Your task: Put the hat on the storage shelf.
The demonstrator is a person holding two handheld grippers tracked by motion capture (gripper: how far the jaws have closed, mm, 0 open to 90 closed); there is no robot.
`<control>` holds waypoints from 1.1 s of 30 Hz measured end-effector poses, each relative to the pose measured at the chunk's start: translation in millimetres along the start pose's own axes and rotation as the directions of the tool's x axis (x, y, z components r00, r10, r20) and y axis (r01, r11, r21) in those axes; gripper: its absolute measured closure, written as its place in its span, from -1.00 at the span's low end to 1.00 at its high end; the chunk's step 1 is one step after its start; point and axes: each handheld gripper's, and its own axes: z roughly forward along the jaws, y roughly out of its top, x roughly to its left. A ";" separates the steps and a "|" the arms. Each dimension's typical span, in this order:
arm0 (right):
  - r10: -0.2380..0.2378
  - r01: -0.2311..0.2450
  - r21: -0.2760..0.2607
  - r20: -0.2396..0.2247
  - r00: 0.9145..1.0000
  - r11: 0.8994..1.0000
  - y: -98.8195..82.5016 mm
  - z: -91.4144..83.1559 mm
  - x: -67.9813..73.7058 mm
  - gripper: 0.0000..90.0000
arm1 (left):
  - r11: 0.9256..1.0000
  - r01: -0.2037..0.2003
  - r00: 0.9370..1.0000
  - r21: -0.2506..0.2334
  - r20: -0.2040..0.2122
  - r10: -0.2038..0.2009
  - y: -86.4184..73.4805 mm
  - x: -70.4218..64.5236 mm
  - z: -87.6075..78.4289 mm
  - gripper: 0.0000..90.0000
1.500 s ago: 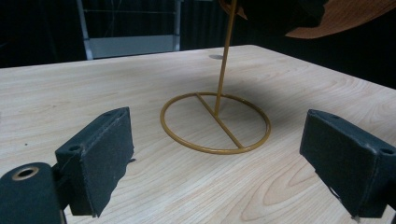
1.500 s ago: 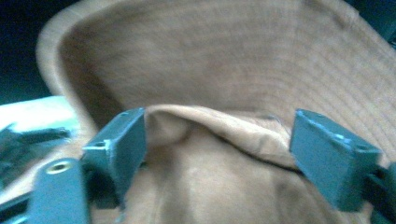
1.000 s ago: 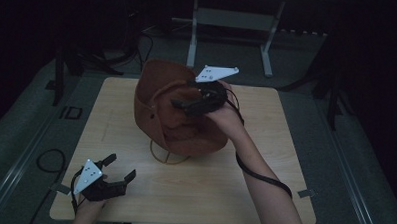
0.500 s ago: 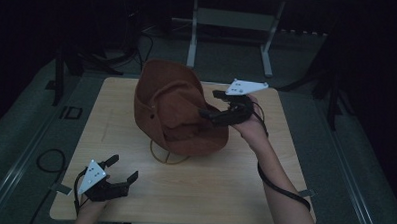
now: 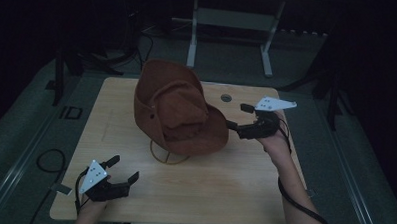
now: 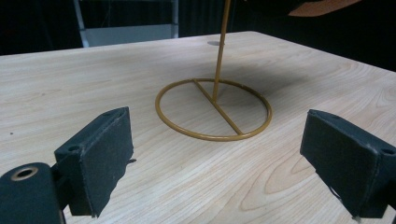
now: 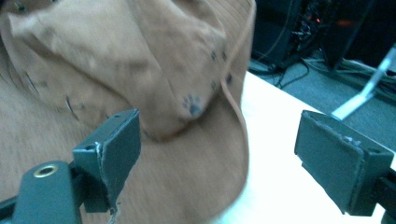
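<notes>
— Jaws on the right gripper?
— Spread wide, empty, just beside the hat brim; the hat sits on its stand, mid-table.
— Left gripper?
— Wide apart too, empty, near the stand, toward the person.

Left hand-held gripper: black body, two blocky black jaws faced with flat dark pads, pale three-cornered plate on top with small dark dots, brass-ringed screw hole beside the near jaw, black cable looped behind. Right hand-held gripper: same black build, pale plate, brass-ringed hole, frayed pad edges, black cable trailing along bare forearm.
</notes>
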 end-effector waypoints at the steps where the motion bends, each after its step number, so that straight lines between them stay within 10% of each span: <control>1: 0.000 0.000 0.000 0.000 1.000 1.000 0.0 0.0 0.0 -0.68 | 1.000 0.000 1.000 0.000 0.000 0.000 0.0 0.0 0.0 -0.78; 33: 0.111 -0.123 0.135 0.094 0.989 0.983 -139.0 -16.9 -12.9 -0.68 | 0.998 0.003 1.000 0.061 0.014 -0.004 -4.4 0.9 6.0 -0.79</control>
